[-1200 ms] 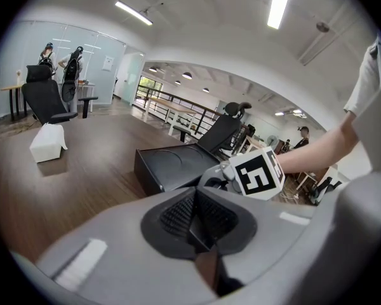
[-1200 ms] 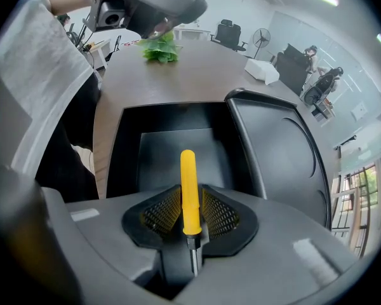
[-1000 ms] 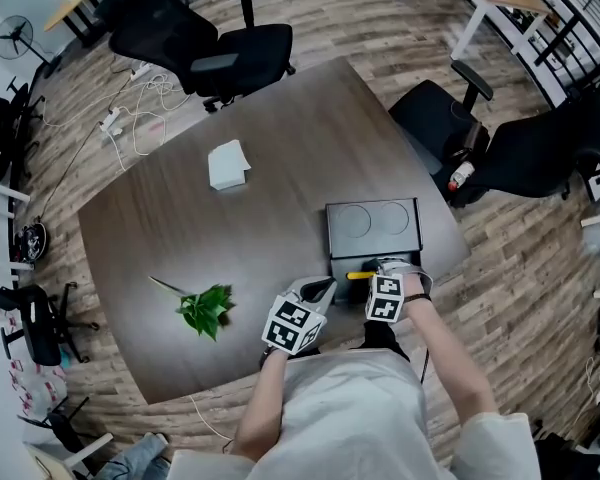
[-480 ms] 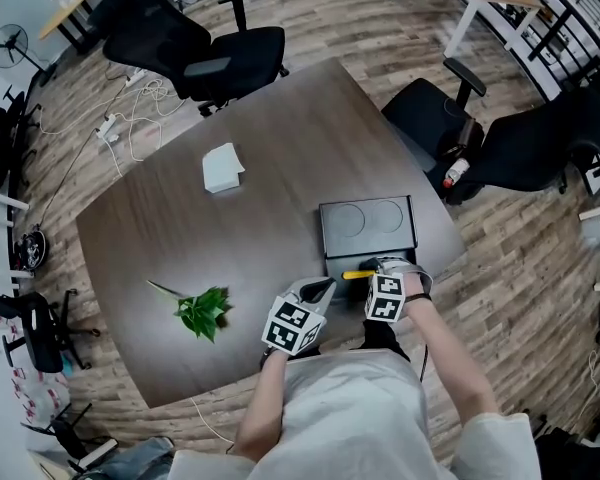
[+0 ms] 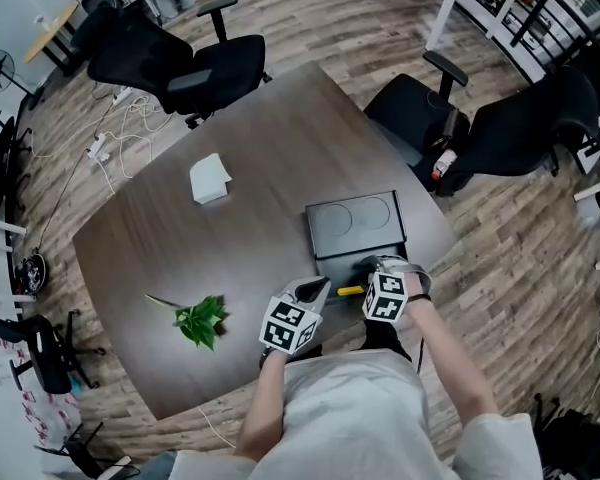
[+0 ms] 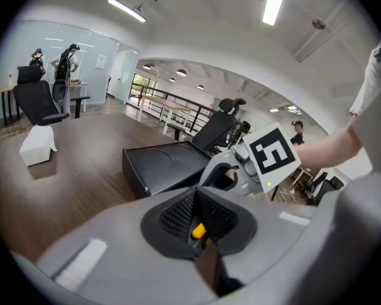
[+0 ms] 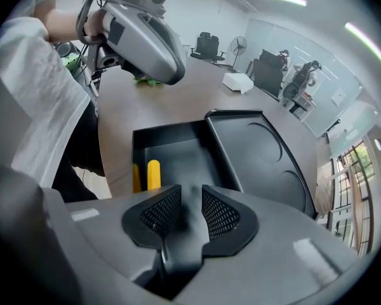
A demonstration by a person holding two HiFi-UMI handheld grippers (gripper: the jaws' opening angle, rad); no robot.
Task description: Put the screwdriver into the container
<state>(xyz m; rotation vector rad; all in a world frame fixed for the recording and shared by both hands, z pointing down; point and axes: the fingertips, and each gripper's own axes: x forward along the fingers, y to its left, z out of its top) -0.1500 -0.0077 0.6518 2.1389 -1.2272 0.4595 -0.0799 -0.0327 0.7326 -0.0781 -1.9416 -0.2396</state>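
Note:
The black container [image 5: 352,218] lies near the table's front right, and its open compartment [image 7: 178,154] faces me. The screwdriver's yellow handle [image 5: 350,290] lies inside that compartment against the left wall [image 7: 153,173], and its shaft is hidden. My right gripper [image 5: 377,267] hovers over the compartment. Its jaws [image 7: 190,199] stand a narrow gap apart with nothing between them. My left gripper [image 5: 322,287] sits just left of the handle with its jaws [image 6: 195,199] shut. A yellow speck shows in the slit.
The table [image 5: 260,148] carries a white box [image 5: 210,178] at mid-left and a green leafy sprig [image 5: 202,320] at front left. Black office chairs [image 5: 170,63] [image 5: 420,118] stand round the far and right edges. The table's right edge runs close beside the container.
The head view has drifted, so the table sits slightly higher and more to the left. The yellow handle now shows lower and farther left of the right gripper. Both grippers stay put.

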